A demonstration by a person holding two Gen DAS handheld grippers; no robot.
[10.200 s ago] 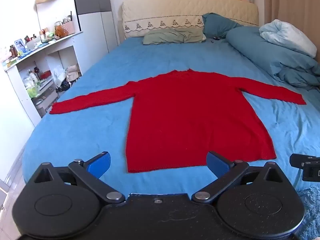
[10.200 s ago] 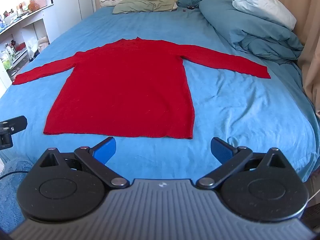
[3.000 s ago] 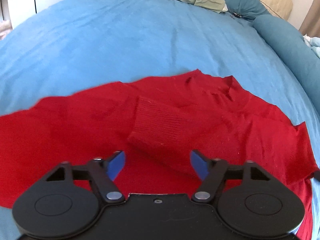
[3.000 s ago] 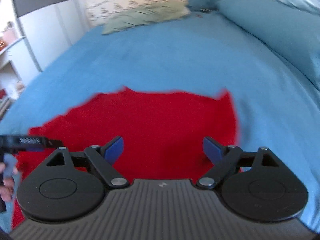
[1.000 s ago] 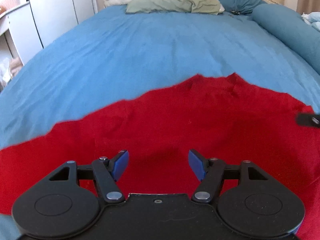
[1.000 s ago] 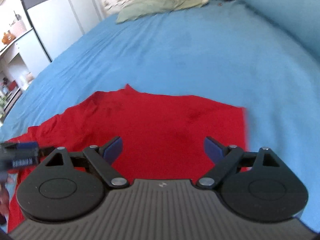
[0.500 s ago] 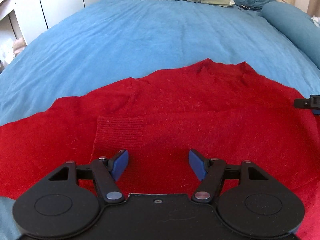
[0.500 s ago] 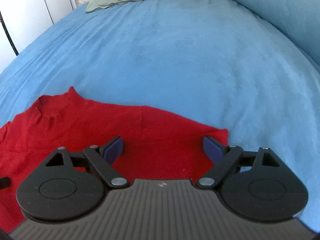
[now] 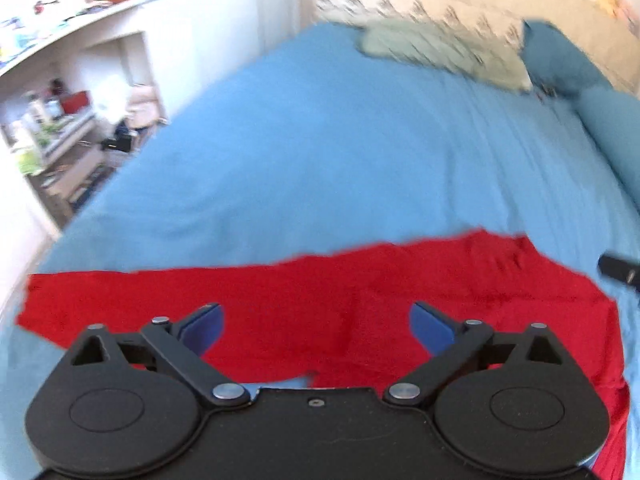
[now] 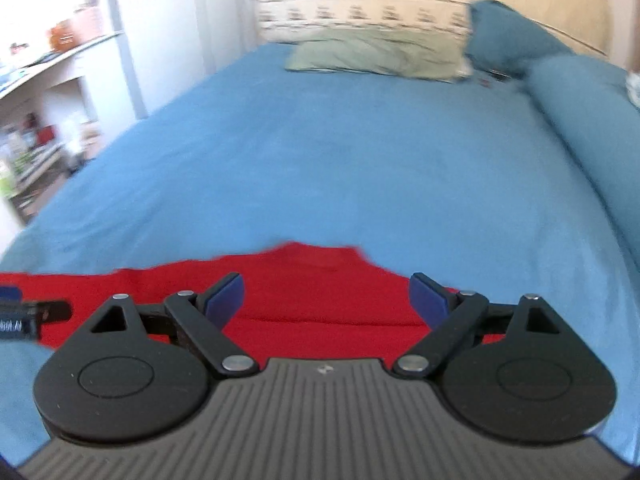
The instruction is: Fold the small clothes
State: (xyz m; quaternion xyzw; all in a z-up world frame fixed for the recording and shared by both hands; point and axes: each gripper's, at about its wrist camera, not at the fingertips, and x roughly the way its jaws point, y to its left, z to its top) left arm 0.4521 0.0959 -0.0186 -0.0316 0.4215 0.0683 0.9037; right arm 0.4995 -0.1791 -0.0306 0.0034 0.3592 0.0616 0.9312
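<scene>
Hovering low in both frames, the left gripper point(image 9: 316, 326) and the right gripper point(image 10: 326, 296) each show 2 blue fingers spread wide apart, grasping nothing. Just beyond them, across the lower middle of each view, lies 1 red sweater point(image 9: 320, 292) flat on the blue bed sheet point(image 9: 340, 152); in the left view it runs as a band from the left edge to the lower right, with a faint vertical crease near its centre. Judging from this, the folded parts could slip loose if a finger drags the knit while passing over it, and a pinch through 1 layer only would spoil the next fold. Both pictures are motion-blurred, so exact edges are hard to place. Farther off, in the upper right, rest 1 green pillow point(image 10: 380, 56) and 1 blue pillow point(image 10: 508, 36) against the headboard point(image 10: 400, 4).
</scene>
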